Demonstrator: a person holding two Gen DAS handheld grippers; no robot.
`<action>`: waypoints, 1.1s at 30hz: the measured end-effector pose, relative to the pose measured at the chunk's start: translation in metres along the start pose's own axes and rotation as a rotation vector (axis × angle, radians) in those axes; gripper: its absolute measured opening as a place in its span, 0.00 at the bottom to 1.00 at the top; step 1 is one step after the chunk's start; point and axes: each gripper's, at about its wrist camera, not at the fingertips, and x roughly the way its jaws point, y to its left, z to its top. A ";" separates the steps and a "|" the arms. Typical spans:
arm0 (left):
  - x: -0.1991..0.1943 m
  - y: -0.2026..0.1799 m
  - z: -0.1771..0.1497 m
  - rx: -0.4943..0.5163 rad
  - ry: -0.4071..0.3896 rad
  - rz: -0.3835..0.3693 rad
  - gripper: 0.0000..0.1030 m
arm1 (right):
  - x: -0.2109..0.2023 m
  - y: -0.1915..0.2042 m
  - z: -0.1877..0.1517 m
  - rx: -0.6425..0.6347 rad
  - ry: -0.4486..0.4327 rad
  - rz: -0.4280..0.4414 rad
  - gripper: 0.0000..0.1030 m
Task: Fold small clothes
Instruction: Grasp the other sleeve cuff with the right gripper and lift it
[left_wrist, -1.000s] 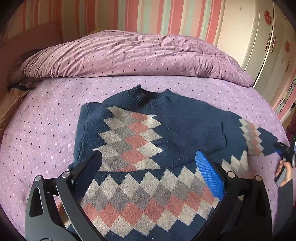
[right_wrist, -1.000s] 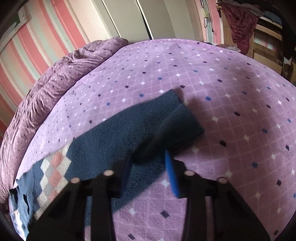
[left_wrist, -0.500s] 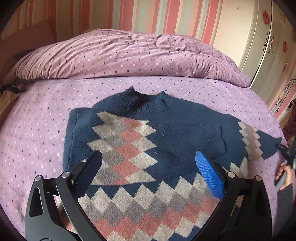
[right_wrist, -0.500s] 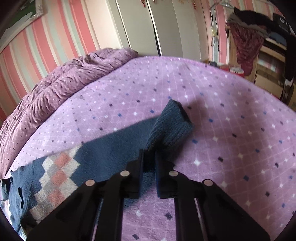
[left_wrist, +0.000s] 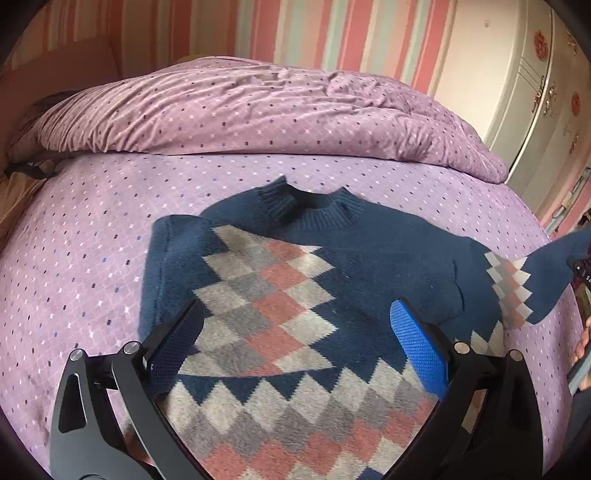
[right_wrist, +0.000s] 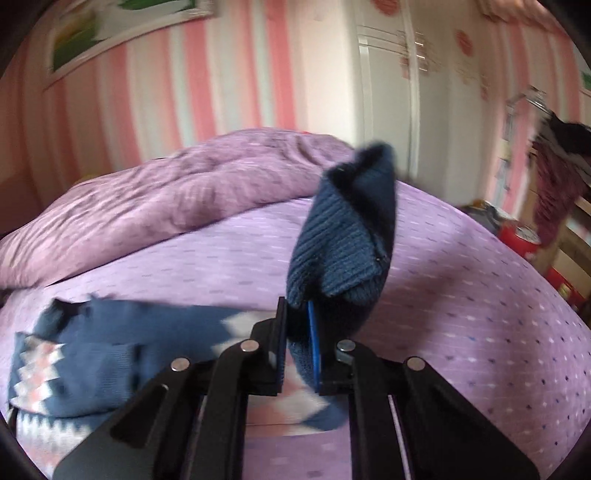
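Observation:
A navy knit sweater (left_wrist: 295, 295) with grey, pink and white diamonds lies flat on the purple bed, collar away from me, one sleeve folded across its chest. My left gripper (left_wrist: 295, 332) hovers open above the sweater's lower front, touching nothing. My right gripper (right_wrist: 297, 325) is shut on the ribbed cuff (right_wrist: 343, 240) of the other sleeve, which stands up off the bed. In the left wrist view that raised sleeve (left_wrist: 546, 273) slants up to the right edge, where a hand (left_wrist: 583, 343) shows. The sweater body (right_wrist: 92, 350) lies at lower left in the right wrist view.
The purple dotted bedspread (left_wrist: 92, 240) spreads around the sweater. A bunched purple duvet (left_wrist: 258, 110) lies along the far side under a striped wall. White wardrobe doors (left_wrist: 535, 74) stand at the right. Shelves with clothes (right_wrist: 554, 177) stand beyond the bed's edge.
My right gripper closed on the sleeve cuff, then rose and rolled, lifting the sleeve off the bed. My left gripper stayed open and drifted slightly over the sweater.

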 end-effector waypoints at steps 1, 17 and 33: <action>0.000 0.003 0.001 -0.002 -0.002 0.007 0.97 | -0.004 0.018 0.001 -0.015 0.001 0.024 0.11; -0.014 0.063 -0.003 -0.009 -0.035 0.063 0.97 | -0.006 0.270 -0.067 -0.209 0.218 0.354 0.10; -0.008 0.141 -0.022 -0.095 -0.026 0.096 0.97 | 0.007 0.409 -0.131 -0.244 0.402 0.413 0.11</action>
